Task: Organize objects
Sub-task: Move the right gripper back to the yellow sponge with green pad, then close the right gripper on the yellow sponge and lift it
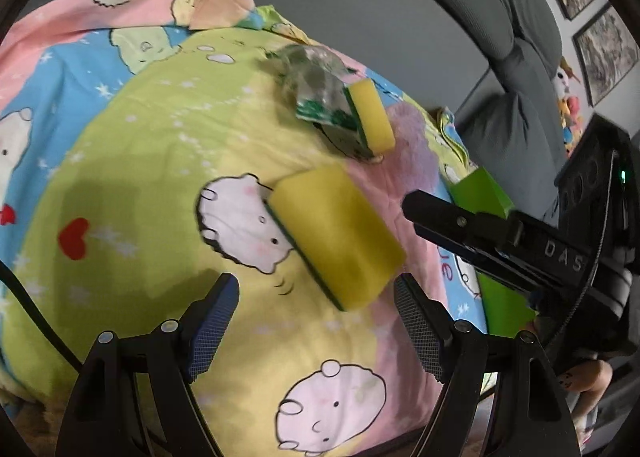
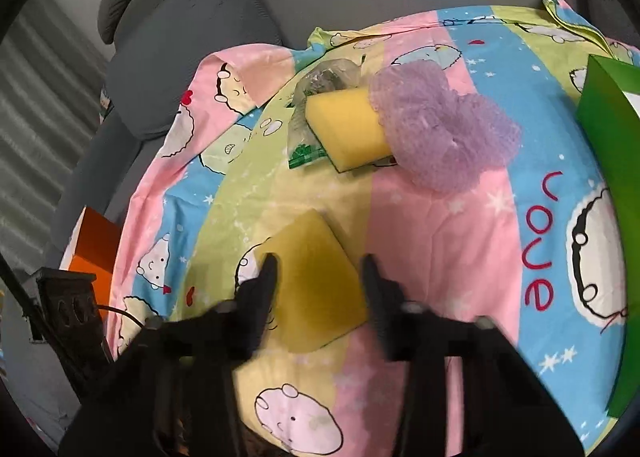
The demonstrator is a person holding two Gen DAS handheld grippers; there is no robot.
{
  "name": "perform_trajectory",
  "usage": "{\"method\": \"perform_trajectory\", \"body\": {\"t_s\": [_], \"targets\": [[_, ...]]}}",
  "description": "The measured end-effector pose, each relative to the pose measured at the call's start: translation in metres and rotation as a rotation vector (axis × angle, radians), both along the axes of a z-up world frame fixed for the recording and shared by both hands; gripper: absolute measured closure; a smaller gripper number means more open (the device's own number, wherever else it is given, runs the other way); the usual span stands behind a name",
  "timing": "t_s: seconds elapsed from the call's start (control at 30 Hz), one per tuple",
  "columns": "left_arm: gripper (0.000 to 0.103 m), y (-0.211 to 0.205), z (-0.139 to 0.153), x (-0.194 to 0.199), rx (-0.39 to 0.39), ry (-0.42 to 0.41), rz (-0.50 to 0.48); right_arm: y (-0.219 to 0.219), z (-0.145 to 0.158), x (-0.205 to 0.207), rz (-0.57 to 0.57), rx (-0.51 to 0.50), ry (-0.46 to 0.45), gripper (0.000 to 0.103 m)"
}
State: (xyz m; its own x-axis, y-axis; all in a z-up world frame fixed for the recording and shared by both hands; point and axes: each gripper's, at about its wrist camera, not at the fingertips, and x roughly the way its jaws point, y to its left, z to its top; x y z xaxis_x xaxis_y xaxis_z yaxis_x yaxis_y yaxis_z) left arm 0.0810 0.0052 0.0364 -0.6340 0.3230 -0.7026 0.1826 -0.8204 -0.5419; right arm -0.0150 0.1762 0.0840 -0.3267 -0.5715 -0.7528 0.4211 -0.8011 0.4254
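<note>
Grey sofa [image 2: 172, 37] behind; work surface draped in a cartoon-print sheet [image 1: 132, 161] of pink, blue and yellow stripes. Landmark: the near sponge [image 1: 336, 233], yellow with a green scrub face, lying flat on the sheet. Left gripper [image 1: 316, 321] sits just short of the near sponge, fingers spread wide, blue pads bare, nothing between them; released. Right gripper [image 2: 320, 277] is over the near sponge [image 2: 316, 281], with its fingers spaced to either side of the sponge's near end; in the right wrist view the fingers are motion-blurred and a gap shows on each side, so pads are not pressing; released, no grasp. In the left wrist view the right gripper [image 1: 416, 213] comes in from the right of the near sponge, tip just beside its right edge. Beyond the near sponge lies a second sponge [image 2: 348, 133], partly inside a clear wrapper [image 2: 308, 125] with green print. Touching that second sponge on its right is a purple mesh scrubber [image 2: 444, 129]. Well right of the near sponge, at the sheet's edge, a green box [image 2: 612, 185]. Left of the near sponge, off the sheet's edge, an orange box [image 2: 96, 249].
</note>
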Motion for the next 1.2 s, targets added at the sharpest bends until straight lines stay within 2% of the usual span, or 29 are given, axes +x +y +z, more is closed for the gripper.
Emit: {"method": "perform_trajectory", "body": {"t_s": [0.13, 0.33, 0.4, 0.43, 0.5, 0.57, 0.87, 1.07, 1.2], "targets": [[0.023, 0.009, -0.004, -0.003, -0.017, -0.006, -0.006, 0.002, -0.010, -0.008, 0.007, -0.029, -0.058, 0.064], [0.023, 0.020, -0.006, -0.007, -0.095, 0.007, -0.013, -0.003, -0.032, -0.014, 0.019, 0.003, -0.138, 0.064], [0.026, 0.024, -0.006, -0.008, -0.127, 0.014, -0.019, -0.007, -0.037, -0.013, 0.052, -0.009, -0.158, 0.059], [0.029, 0.026, -0.006, -0.009, -0.134, 0.017, -0.026, -0.008, -0.038, -0.012, 0.058, -0.007, -0.152, 0.057], [0.045, 0.029, -0.007, -0.012, -0.133, 0.017, -0.043, -0.010, -0.037, -0.009, 0.070, 0.003, -0.135, 0.056], [0.050, 0.034, -0.008, -0.016, -0.121, 0.026, -0.068, -0.011, -0.037, -0.007, 0.084, 0.003, -0.130, 0.056], [0.050, 0.058, 0.011, -0.013, -0.212, 0.070, -0.096, -0.002, -0.027, 0.000, 0.090, 0.006, -0.101, 0.056], [0.050, 0.084, 0.045, -0.008, -0.290, 0.160, -0.121, 0.019, 0.008, 0.013, 0.078, -0.040, -0.004, 0.056], [0.050, 0.101, 0.066, -0.006, -0.314, 0.218, -0.150, 0.042, 0.033, 0.022, 0.043, -0.077, 0.059, 0.056]]}}
